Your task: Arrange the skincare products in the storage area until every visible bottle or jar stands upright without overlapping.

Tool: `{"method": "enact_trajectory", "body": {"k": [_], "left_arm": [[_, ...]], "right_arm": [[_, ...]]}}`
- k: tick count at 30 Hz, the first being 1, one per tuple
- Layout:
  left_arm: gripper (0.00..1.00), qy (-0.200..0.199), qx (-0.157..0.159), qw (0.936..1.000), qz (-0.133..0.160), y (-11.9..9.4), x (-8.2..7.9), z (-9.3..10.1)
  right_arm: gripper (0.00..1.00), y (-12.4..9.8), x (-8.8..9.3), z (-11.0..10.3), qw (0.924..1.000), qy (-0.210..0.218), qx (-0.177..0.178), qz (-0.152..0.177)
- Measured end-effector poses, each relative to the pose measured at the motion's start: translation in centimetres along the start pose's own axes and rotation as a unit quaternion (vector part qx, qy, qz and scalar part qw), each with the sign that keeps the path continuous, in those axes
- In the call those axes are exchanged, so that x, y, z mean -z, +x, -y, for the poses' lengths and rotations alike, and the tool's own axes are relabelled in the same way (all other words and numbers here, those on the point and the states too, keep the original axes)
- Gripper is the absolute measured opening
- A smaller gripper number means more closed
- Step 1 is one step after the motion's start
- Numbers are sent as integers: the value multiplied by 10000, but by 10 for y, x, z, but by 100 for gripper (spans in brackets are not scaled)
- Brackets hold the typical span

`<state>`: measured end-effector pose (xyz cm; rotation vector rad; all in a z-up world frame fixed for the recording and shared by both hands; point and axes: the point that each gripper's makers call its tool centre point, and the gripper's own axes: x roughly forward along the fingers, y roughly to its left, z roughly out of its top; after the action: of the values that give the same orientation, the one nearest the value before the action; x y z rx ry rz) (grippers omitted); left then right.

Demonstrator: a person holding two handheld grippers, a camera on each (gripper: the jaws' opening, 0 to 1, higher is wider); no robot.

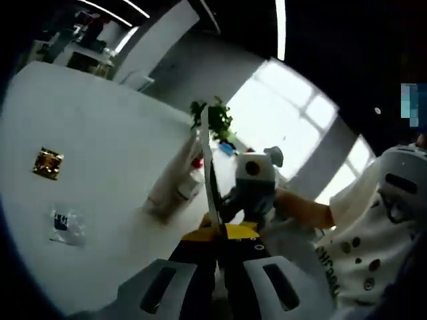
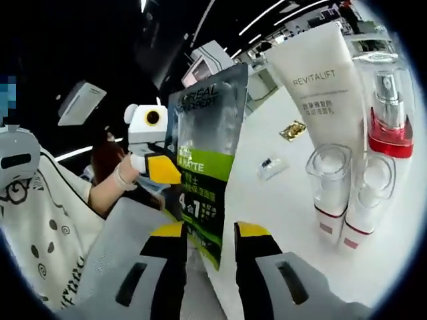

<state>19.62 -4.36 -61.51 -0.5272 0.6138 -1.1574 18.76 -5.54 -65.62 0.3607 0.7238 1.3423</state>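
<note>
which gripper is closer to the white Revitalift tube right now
Right, as far as I can tell. In the right gripper view the Revitalift tube stands just beyond the right gripper, which holds a dark sachet. The left gripper grips the sachet's far edge, farther off.

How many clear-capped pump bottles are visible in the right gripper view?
3: a tall red-collared bottle at far right beside the white tube, and two shorter bottles in front of them. More may be hidden behind.

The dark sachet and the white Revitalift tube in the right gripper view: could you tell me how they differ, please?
The dark sachet is flat, black and green, and held up off the table; the white Revitalift tube is thick, plain white, and stands upright by the clear bottles. Both carry printed lettering.
</note>
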Motion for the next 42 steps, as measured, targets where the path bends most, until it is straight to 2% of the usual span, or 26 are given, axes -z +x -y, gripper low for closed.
{"method": "enact_trajectory", "body": {"k": [4, 11, 14, 19, 21, 23, 25, 26, 27, 31, 36, 39, 42], "left_arm": [[0, 14, 64, 10000, 7, 1, 0, 1], [0, 70, 152, 9998, -51, -1, 6, 1], [0, 84, 213, 9997, -47, -4, 7, 0], [0, 208, 344, 9992, -73, -7, 8, 3], [4, 296, 274, 9992, -75, -8, 7, -1], [14, 356, 227, 9991, -59, -11, 5, -6], [21, 403, 240, 9988, 110, -13, -3, -9], [23, 305, 227, 9988, 313, -14, -13, -11], [23, 285, 257, 9985, 394, -17, -18, -14], [21, 171, 252, 9978, 596, -18, -32, -18], [8, -76, 189, 9960, 867, -15, -42, -25], [1, -170, 192, 9959, 872, -8, -39, -24], [0, -214, 114, 9961, 851, -4, -38, -28]], "right_arm": [[18, -2, -4, -9, 9991, 241, -302, 180], [9, -1, 1, -15, 9981, 381, -466, 130], [4, 0, 1, -23, 9959, 560, -687, 169], [2, 0, 1, -30, 9952, 447, -862, 146], [2, 0, 0, -33, 9953, 304, -903, 167], [2, 0, 0, -34, 9950, 350, -929, 141], [2, 0, 2, -32, 9954, 329, -898, 93], [1, 0, 4, -31, 9954, 338, -898, 55], [1, 0, 6, -30, 9953, 366, -898, 33], [1, 2, 12, -34, 9942, 419, -989, -35], [1, 4, 13, -33, 9939, 530, -968, -49], [1, 3, 14, -27, 9946, 579, -859, -90], [2, 3, 15, -21, 9953, 590, -764, -116]]}}
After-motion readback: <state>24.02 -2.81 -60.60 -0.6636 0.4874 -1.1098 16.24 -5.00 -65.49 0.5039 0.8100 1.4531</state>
